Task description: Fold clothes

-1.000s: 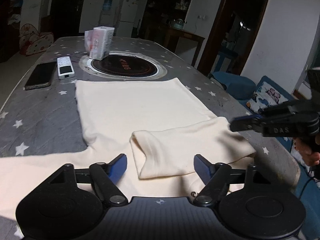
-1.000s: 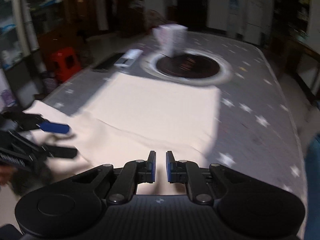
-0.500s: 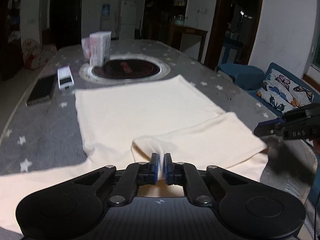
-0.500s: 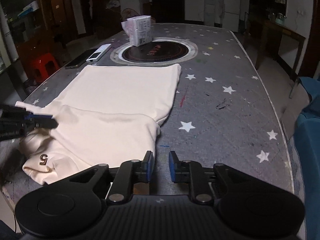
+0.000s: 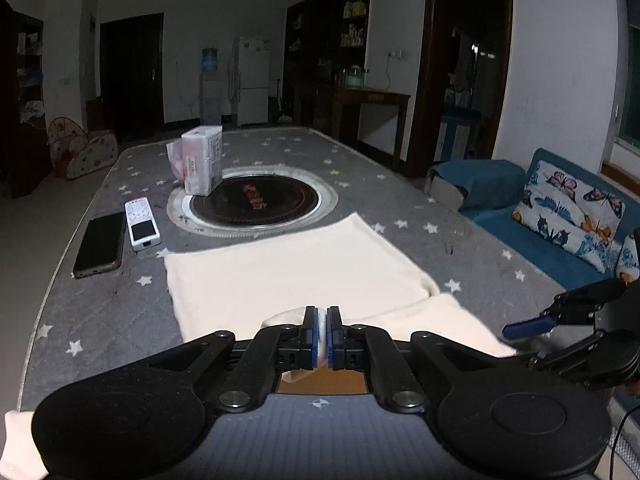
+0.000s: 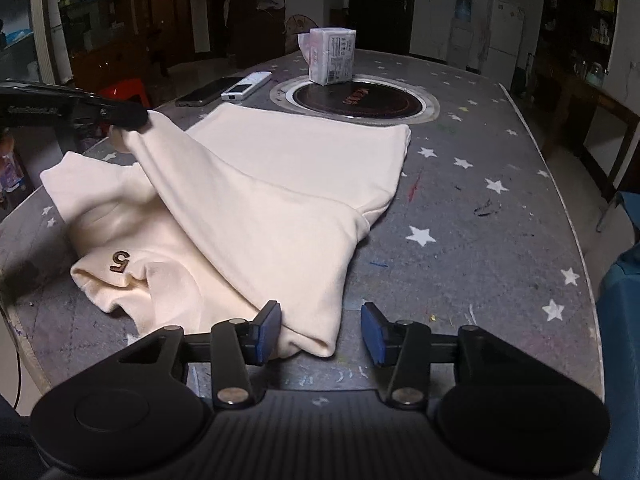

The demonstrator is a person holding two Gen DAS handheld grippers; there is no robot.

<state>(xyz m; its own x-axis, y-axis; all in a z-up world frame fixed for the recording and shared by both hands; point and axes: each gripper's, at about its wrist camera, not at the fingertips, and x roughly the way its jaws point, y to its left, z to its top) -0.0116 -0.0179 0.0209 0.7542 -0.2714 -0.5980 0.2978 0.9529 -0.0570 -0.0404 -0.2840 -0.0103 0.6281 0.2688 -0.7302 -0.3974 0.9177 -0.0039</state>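
A cream garment (image 5: 296,272) lies on the grey star-patterned table (image 5: 100,312), partly folded, with a brown "5" (image 6: 119,261) near its front edge. My left gripper (image 5: 322,334) is shut on a fold of the garment and holds it lifted off the table; it shows at the left of the right wrist view (image 6: 120,114). My right gripper (image 6: 320,334) is open, its jaws either side of the garment's near right corner. It shows at the right of the left wrist view (image 5: 532,336).
A round black hotplate (image 5: 254,200) is set in the table's middle. A tissue pack (image 5: 200,160) stands at its edge. A white remote (image 5: 141,229) and a dark phone (image 5: 100,244) lie at the left. A blue sofa (image 5: 552,216) is to the right.
My left gripper shut on the garment's fold and lifted it. My right gripper opened and moved down to the garment's near corner.
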